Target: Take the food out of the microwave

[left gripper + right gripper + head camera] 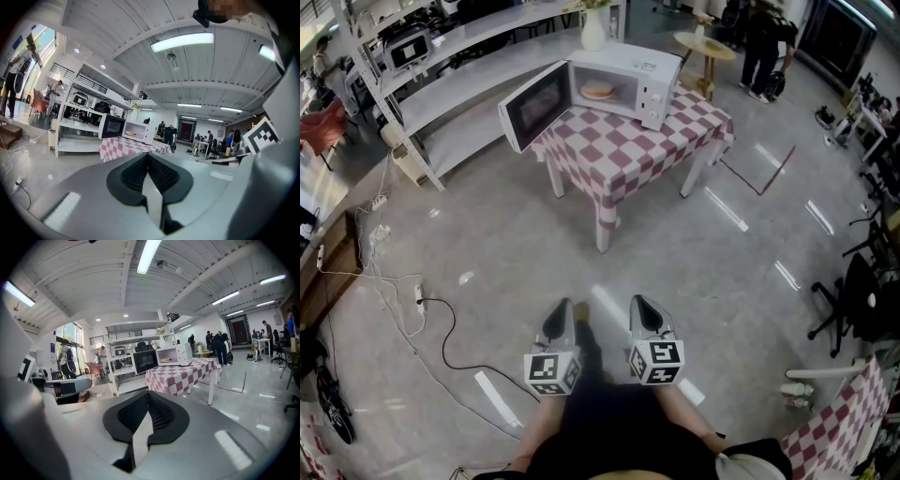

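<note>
A white microwave (623, 82) stands on a table with a red-and-white checked cloth (628, 150), several steps ahead of me. Its door (534, 104) hangs open to the left. Inside lies a flat, round, tan food item (598, 91). My left gripper (560, 313) and right gripper (644, 308) are held side by side low over the floor, far short of the table, both shut with nothing between the jaws. The left gripper view shows the microwave (137, 130) small in the distance beyond its gripper (148, 155). In the right gripper view the microwave (174, 355) and food (166, 360) lie beyond that gripper (148, 394).
A white vase (593, 31) stands behind the microwave. Grey shelving (441, 84) runs along the left, with cables and a power strip (418, 298) on the floor. A round side table (704, 47) and a standing person (761, 42) are behind. An office chair (853, 305) stands at the right.
</note>
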{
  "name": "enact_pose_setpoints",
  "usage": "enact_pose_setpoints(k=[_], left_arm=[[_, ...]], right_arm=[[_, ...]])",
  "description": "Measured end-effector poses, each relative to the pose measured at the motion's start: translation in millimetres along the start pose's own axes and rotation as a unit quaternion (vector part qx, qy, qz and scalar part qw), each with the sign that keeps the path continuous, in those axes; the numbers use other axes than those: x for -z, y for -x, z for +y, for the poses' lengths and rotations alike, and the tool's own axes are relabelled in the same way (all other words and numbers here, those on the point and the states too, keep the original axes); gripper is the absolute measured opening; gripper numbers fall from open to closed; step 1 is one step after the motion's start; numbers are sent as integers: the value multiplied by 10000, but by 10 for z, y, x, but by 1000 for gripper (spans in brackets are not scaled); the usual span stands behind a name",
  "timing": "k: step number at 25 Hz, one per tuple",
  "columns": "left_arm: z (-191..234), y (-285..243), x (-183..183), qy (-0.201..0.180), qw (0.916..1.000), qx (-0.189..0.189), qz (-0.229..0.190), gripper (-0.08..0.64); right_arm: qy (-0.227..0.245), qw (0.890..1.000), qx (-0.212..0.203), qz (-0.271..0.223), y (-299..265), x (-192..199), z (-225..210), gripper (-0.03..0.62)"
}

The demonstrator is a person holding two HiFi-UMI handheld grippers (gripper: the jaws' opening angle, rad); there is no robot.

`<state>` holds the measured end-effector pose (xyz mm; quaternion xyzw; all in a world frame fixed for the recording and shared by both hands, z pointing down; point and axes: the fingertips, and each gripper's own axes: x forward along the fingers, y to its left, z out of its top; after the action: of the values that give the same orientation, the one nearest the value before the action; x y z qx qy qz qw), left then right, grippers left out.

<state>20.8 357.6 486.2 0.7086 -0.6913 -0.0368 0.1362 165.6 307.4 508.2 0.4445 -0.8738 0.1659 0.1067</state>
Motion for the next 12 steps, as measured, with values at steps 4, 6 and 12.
enact_pose_setpoints(k=[4,6,12], left_arm=[[111,-225,-65,3,10000,70,54,8],[169,-353,-123,-28,9999,125,67,8],[366,-780,-284,-55,9998,192,82,8]], right_arm=[[-35,10000,40,20,-238,-81,-30,2],[-51,10000,45,20,-365,-151,-32,2],[-130,9998,169,-46,-781,-391,-102,2]])
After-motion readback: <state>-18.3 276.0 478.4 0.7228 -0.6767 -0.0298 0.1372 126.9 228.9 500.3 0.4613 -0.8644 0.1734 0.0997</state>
